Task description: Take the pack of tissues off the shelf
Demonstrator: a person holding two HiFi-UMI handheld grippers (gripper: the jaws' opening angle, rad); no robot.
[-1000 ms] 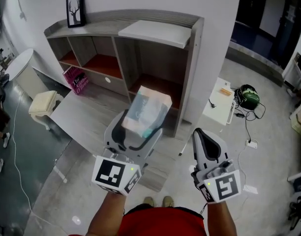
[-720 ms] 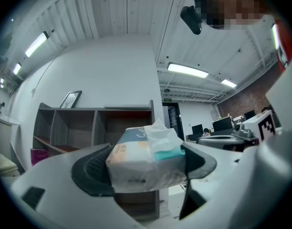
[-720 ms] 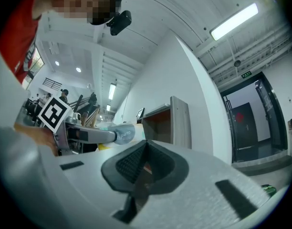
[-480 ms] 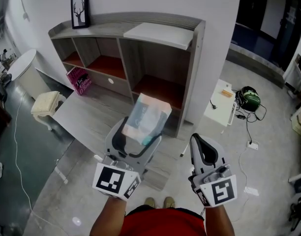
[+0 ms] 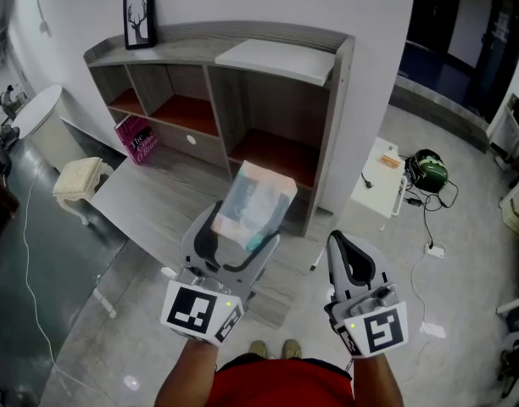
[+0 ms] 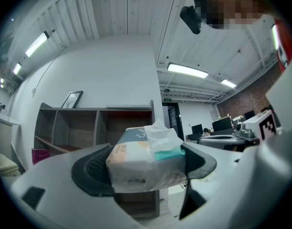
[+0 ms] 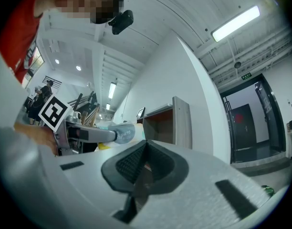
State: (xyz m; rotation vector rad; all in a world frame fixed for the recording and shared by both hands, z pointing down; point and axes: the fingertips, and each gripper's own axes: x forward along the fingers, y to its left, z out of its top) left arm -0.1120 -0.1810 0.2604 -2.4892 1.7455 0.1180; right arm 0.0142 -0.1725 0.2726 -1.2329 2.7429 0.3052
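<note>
White title on the pink book (image 5: pixel 136 137) by the shelf's (image 5: pixel 183 47) lower left corner starts "The", the rest too small to read; lettering on the left gripper (image 5: pixel 245 225) seems to end "pure"; print on the pack of tissues (image 5: pixel 253 195) is blurred.

tissue pack (image 5: pixel 254 198) before the shelf (image 5: pixel 200 47), seemingly clear, left of right gripper (image 5: pixel 343 248).
</note>
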